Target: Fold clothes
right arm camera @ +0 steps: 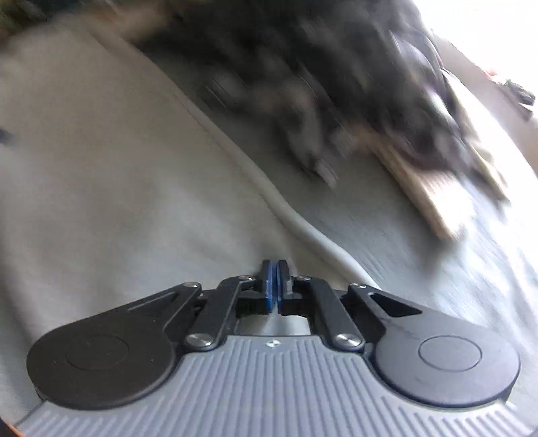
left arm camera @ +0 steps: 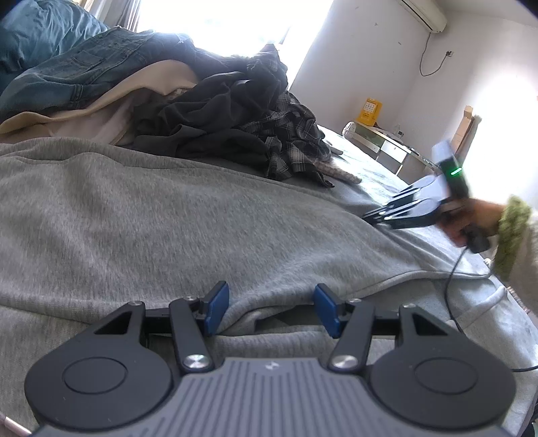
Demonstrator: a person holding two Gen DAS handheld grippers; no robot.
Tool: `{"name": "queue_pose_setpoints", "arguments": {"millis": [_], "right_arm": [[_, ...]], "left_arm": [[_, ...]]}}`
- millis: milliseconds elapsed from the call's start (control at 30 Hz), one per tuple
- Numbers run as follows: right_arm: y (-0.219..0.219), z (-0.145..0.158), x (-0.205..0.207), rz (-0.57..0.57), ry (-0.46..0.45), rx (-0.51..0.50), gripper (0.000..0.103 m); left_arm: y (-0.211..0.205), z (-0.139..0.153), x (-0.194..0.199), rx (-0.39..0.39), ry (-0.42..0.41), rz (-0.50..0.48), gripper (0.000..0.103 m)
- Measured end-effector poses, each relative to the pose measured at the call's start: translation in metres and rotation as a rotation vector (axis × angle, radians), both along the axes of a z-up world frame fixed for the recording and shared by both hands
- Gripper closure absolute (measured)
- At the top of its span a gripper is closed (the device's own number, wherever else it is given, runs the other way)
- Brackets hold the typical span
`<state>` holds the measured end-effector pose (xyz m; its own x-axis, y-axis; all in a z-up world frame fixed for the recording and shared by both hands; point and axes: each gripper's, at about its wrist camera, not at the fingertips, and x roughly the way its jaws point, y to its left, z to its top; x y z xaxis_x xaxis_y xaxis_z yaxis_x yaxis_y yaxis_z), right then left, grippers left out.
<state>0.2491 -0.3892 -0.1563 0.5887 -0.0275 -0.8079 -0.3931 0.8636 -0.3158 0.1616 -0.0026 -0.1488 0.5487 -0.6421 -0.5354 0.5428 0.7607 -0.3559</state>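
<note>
My left claw [left arm camera: 270, 309] gapes over a fold of the grey sweatshirt [left arm camera: 151, 215], pads not pressing. My right claw [right arm camera: 276, 280] is closed on nothing I can see. A heap of clothes [left arm camera: 201, 111] (jeans, plaid, dark things) crowds the frame's upper left.

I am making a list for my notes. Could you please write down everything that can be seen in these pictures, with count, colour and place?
sweatshirt: one, grey, spread flat across the bed in front
jeans: one, blue denim, top of the pile at the back left
beige garment: one, under the jeans
dark clothes: heap, black, middle of the pile
checked shirt: one, black and white, right side of the pile
yellow box: one, on the far table
air conditioner: one, white, high on the wall
left gripper: open, over the sweatshirt's hem
right gripper: shut, at the sweatshirt's right edge
hand: one, holding the right gripper
</note>
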Motion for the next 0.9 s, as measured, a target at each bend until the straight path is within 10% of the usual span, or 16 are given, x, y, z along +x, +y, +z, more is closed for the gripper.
{"name": "queue_pose_setpoints", "arguments": {"millis": [200, 367, 467, 600, 733, 900], "right_arm": [[-0.065, 0.016, 0.032, -0.383, -0.113, 0.029, 0.097], [-0.103, 0.051, -0.018, -0.415, 0.006, 0.365, 0.089], [-0.115, 0.021, -0.013, -0.455, 0.116, 0.272, 0.086], [-0.161, 0.015, 0.010, -0.636, -0.048, 0.347, 0.085], [-0.188, 0.039, 0.008, -0.769, -0.124, 0.205, 0.082], [-0.217, 0.049, -0.047, -0.774, 0.014, 0.388, 0.074]], "left_arm": [[0.000, 0.000, 0.000, -0.001, 0.001, 0.000, 0.046], [0.001, -0.001, 0.001, -0.005, 0.003, 0.001, 0.046], [0.000, 0.000, 0.001, -0.004, 0.002, 0.001, 0.045], [0.000, 0.000, 0.002, -0.005, -0.001, 0.000, 0.045], [0.001, 0.000, 0.002, -0.010, 0.000, 0.000, 0.044], [0.002, -0.001, 0.003, -0.020, 0.002, 0.000, 0.044]]}}
